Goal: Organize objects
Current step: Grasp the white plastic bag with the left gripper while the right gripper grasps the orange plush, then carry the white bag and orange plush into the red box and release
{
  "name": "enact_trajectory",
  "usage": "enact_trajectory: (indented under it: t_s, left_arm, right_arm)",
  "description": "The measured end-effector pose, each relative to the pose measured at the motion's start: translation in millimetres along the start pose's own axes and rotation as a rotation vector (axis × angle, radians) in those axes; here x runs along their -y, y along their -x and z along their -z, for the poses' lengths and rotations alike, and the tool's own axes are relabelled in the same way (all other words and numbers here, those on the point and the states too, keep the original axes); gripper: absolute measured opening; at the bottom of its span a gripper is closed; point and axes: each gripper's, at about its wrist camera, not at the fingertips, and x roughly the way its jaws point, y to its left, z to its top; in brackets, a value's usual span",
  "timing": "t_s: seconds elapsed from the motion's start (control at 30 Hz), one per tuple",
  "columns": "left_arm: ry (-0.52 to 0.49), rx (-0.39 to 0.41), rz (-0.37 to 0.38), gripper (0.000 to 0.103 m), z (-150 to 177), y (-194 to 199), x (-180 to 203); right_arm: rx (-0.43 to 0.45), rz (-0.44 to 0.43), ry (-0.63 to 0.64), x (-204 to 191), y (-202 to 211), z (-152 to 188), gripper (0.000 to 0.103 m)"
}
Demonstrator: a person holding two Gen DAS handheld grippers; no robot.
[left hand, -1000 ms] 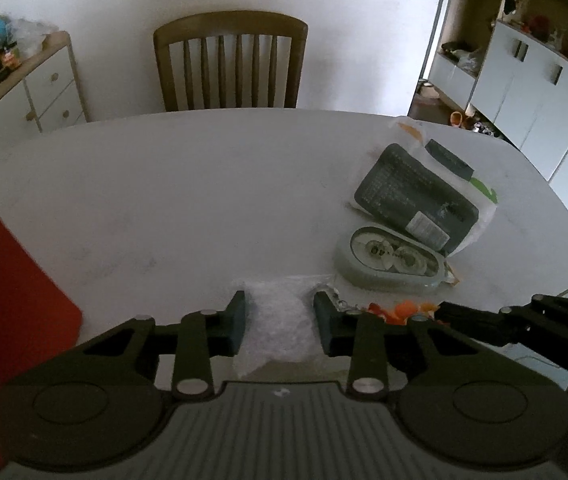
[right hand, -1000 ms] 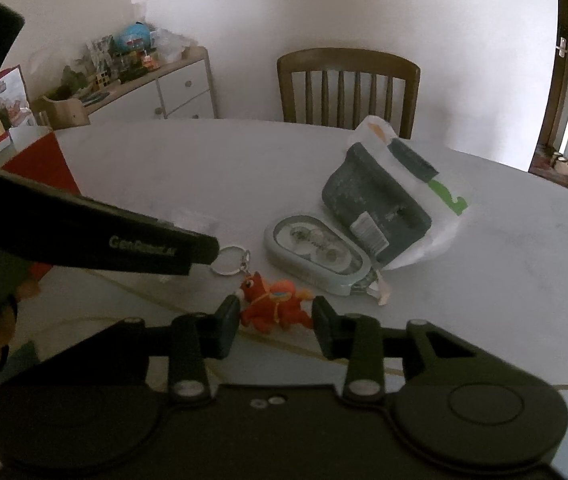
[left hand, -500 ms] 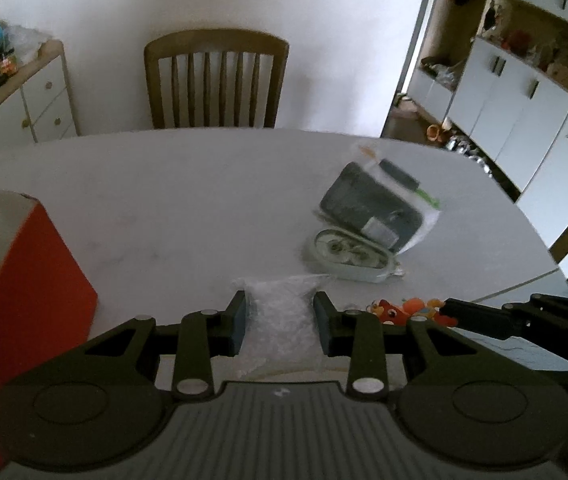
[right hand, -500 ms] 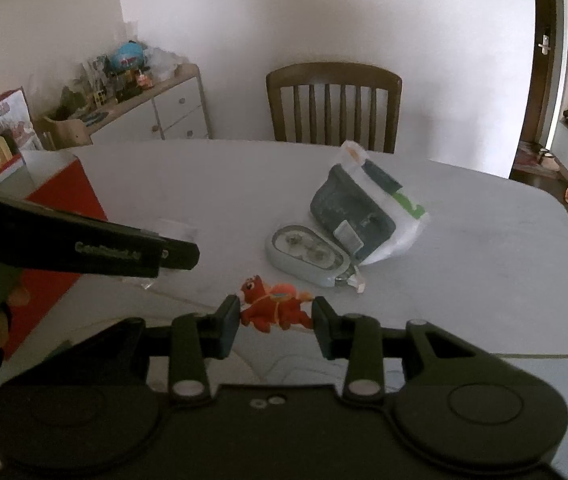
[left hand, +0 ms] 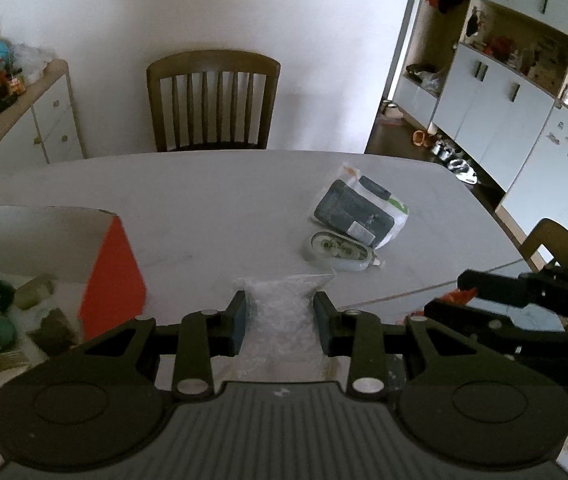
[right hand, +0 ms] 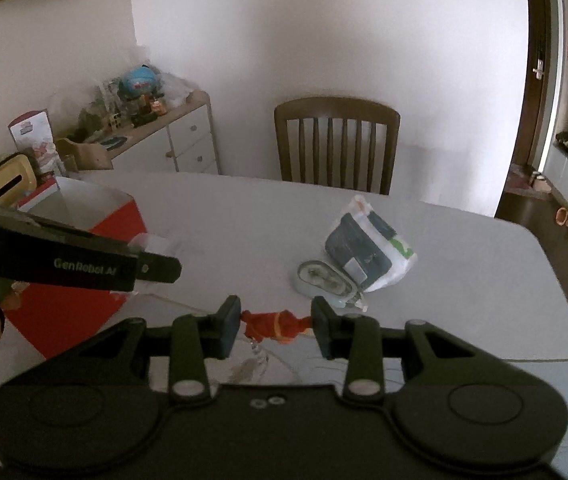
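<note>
My left gripper (left hand: 279, 322) is shut on a clear crinkled plastic bag (left hand: 284, 320) and holds it above the white table (left hand: 211, 208). My right gripper (right hand: 275, 326) is shut on a small red-orange toy keychain (right hand: 273, 326), its metal ring hanging below. An open red box (left hand: 107, 276) with several items inside stands at the left; it also shows in the right wrist view (right hand: 95, 216). The left gripper's side (right hand: 83, 268) crosses the right wrist view above the box.
A dark pouch in a clear bag (left hand: 358, 210) and a pale green oval case (left hand: 338, 250) lie on the right part of the table. A wooden chair (left hand: 211, 100) stands behind the table. A white sideboard (right hand: 171, 140) with clutter is at the left.
Both grippers have risen and pulled back with their loads. The red box has come further into view, its open top now visible at the left.
</note>
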Motion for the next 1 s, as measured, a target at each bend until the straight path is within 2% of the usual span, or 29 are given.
enact_trajectory:
  t_s: [0.23,0.43,0.73,1.0]
  left_arm:
    - [-0.031,0.012,0.016,0.034,2.0,34.4,-19.2]
    - [-0.058,0.03,-0.005,0.034,0.9,64.5,-48.4]
    - [-0.053,0.054,-0.054,0.034,-0.9,102.2,-114.8]
    - [-0.036,0.035,-0.086,0.034,1.5,109.9,-176.1]
  right_arm:
    - [0.025,-0.003,0.017,-31.9,19.2,-17.0,0.036]
    - [0.057,-0.017,0.024,-69.3,24.9,-34.4,0.036]
    - [0.095,-0.051,0.068,-134.3,18.7,-59.1,0.036]
    - [0.088,-0.069,0.097,-187.7,-5.7,-75.9,0.036]
